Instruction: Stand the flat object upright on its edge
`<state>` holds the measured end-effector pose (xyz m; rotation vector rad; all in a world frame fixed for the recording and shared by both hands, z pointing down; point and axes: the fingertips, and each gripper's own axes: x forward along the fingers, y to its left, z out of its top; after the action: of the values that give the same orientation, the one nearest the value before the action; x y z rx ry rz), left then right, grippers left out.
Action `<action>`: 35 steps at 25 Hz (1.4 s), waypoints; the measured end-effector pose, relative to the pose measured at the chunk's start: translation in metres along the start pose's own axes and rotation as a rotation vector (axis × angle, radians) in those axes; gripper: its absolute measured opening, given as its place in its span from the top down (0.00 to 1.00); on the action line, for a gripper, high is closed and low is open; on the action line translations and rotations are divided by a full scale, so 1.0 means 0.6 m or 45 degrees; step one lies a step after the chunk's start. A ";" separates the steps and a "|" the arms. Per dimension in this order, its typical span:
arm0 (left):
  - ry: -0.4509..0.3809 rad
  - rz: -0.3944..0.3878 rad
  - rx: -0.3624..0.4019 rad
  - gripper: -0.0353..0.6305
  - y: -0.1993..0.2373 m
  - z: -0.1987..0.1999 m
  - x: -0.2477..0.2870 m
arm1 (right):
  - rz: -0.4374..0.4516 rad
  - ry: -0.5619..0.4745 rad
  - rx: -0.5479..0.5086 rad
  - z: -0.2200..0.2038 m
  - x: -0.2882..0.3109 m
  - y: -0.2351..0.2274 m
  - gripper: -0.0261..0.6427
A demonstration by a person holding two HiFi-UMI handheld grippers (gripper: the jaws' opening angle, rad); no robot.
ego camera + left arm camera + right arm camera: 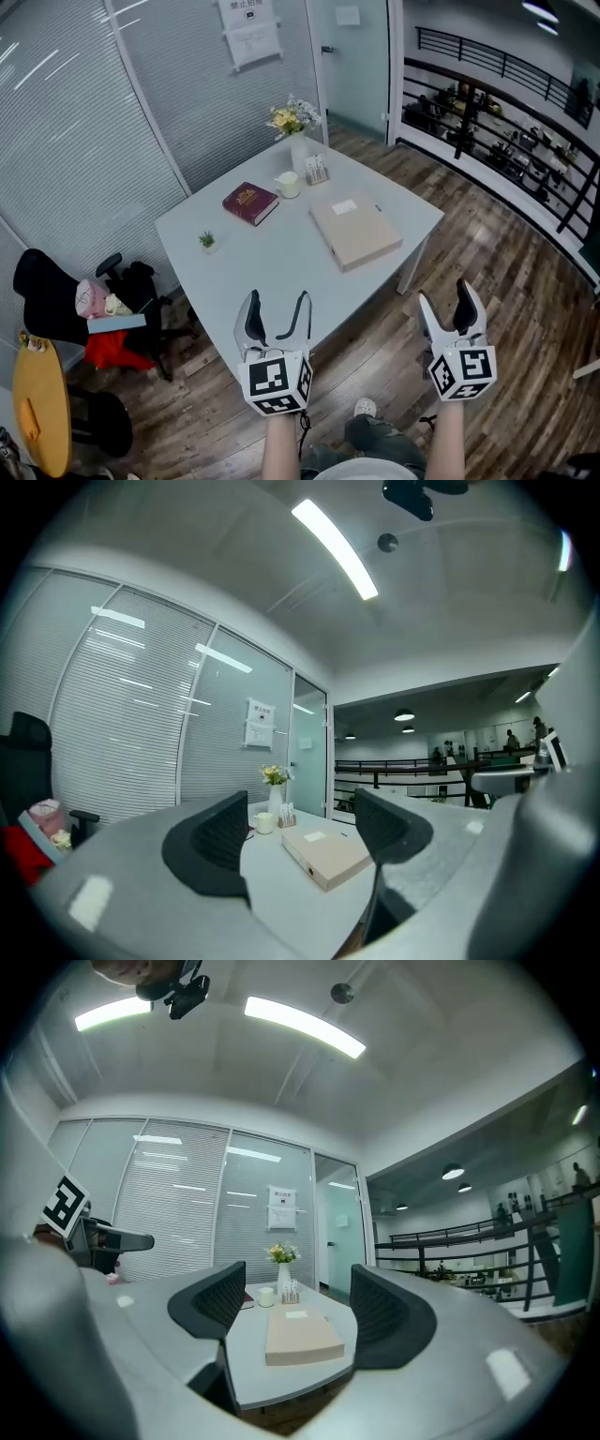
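- Box (355,232): lies flat on the worktop (272,262), right of centre, with nothing touching it.
- Left gripper (277,305): released, jaws apart and empty, at the worktop's near edge, well apart from the box.
- Right gripper (445,298): released, jaws apart and empty, over the floor (506,281) beside the worktop.
- Book (249,202), mug (288,185), vase (298,150): on the far side.

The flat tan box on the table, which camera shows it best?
The head view: it looks down on the flat tan box, showing its whole top and the white label. The left gripper view shows the box low and squashed, far off between open jaws; the right gripper view shows the box likewise.
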<state>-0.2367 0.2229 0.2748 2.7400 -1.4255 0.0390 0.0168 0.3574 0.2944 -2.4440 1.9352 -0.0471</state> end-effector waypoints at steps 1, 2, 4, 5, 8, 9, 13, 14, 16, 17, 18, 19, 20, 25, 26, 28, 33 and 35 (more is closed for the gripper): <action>-0.001 0.008 -0.001 0.42 -0.005 0.001 0.018 | 0.006 -0.001 -0.005 0.002 0.016 -0.013 0.42; -0.002 0.015 -0.001 0.42 -0.010 0.002 0.035 | 0.012 -0.002 -0.009 0.002 0.032 -0.025 0.42; -0.009 0.029 -0.004 0.42 -0.017 0.001 0.067 | 0.025 -0.005 -0.014 0.001 0.064 -0.047 0.42; -0.015 0.034 -0.006 0.42 -0.020 0.001 0.080 | 0.031 -0.005 -0.012 -0.001 0.076 -0.055 0.42; -0.025 0.050 -0.010 0.42 -0.029 -0.003 0.110 | 0.044 -0.008 -0.001 -0.006 0.104 -0.076 0.42; -0.024 0.053 -0.010 0.42 -0.033 -0.004 0.119 | 0.044 -0.006 0.001 -0.009 0.112 -0.083 0.42; -0.011 0.054 -0.003 0.42 -0.049 -0.011 0.155 | 0.040 0.009 0.017 -0.022 0.142 -0.110 0.42; -0.007 0.053 -0.003 0.42 -0.050 -0.012 0.162 | 0.040 0.015 0.020 -0.026 0.148 -0.114 0.42; 0.007 0.054 -0.003 0.42 -0.052 -0.017 0.174 | 0.040 0.028 0.027 -0.033 0.159 -0.121 0.42; 0.015 0.055 -0.003 0.42 -0.052 -0.020 0.181 | 0.039 0.035 0.032 -0.037 0.165 -0.125 0.42; 0.025 0.057 -0.002 0.42 -0.052 -0.024 0.188 | 0.038 0.042 0.037 -0.041 0.172 -0.129 0.42; 0.033 0.059 -0.001 0.42 -0.052 -0.029 0.196 | 0.037 0.048 0.041 -0.046 0.178 -0.133 0.43; 0.041 0.062 0.000 0.42 -0.051 -0.034 0.204 | 0.036 0.054 0.044 -0.051 0.186 -0.138 0.43; 0.061 0.078 -0.012 0.42 -0.044 -0.055 0.261 | 0.044 0.075 0.048 -0.072 0.243 -0.157 0.43; 0.065 0.079 -0.014 0.42 -0.043 -0.058 0.275 | 0.046 0.078 0.047 -0.074 0.257 -0.160 0.43; 0.071 0.080 -0.015 0.42 -0.041 -0.063 0.306 | 0.054 0.080 0.040 -0.077 0.289 -0.167 0.43; 0.072 0.085 -0.021 0.42 -0.032 -0.063 0.397 | 0.080 0.081 0.023 -0.073 0.384 -0.187 0.43; 0.073 0.091 -0.035 0.42 -0.025 -0.063 0.436 | 0.093 0.084 0.010 -0.070 0.425 -0.194 0.43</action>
<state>-0.0742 0.0195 0.3241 2.6425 -1.4968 0.0996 0.1866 0.1357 0.3428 -2.3941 2.0450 -0.1353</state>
